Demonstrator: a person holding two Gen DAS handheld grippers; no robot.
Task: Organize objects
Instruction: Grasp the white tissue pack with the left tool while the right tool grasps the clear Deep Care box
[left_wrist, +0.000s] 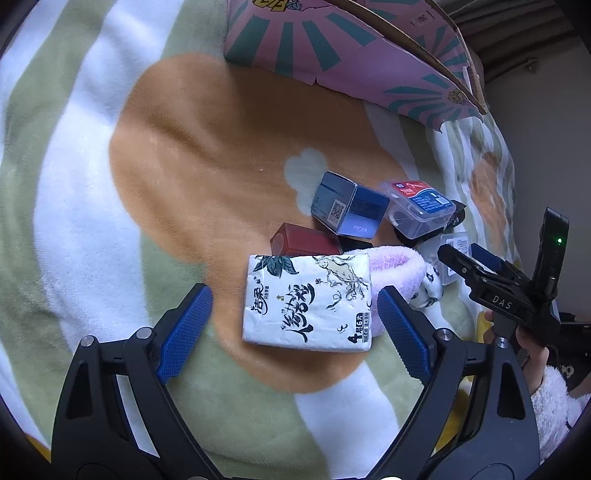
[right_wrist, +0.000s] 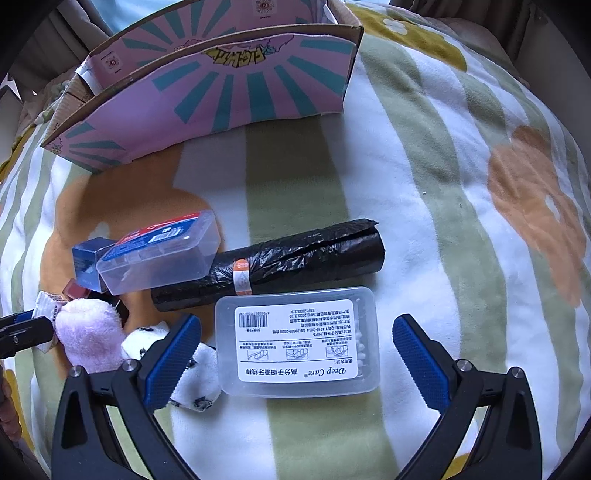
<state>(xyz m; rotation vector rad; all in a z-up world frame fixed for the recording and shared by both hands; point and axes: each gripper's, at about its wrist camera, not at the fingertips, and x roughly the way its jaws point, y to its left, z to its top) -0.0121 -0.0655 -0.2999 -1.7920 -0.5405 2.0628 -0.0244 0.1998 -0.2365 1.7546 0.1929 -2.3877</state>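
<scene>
My left gripper (left_wrist: 295, 321) is open, its blue pads either side of a white tissue pack (left_wrist: 306, 301) lying on the blanket. Behind the pack lie a red box (left_wrist: 304, 240), a blue box (left_wrist: 347, 208), a clear case with a red-blue label (left_wrist: 419, 206) and a pink fluffy sock (left_wrist: 395, 267). My right gripper (right_wrist: 297, 354) is open around a clear Deep Care floss box (right_wrist: 299, 339). A black bin-bag roll (right_wrist: 273, 260) lies just beyond it. A pink cardboard box (right_wrist: 207, 92) stands open at the back.
Everything lies on a soft striped blanket (right_wrist: 424, 166) with orange flowers. A white patterned sock (right_wrist: 195, 380) lies by my right gripper's left finger. The right gripper shows at the right edge of the left wrist view (left_wrist: 480, 273).
</scene>
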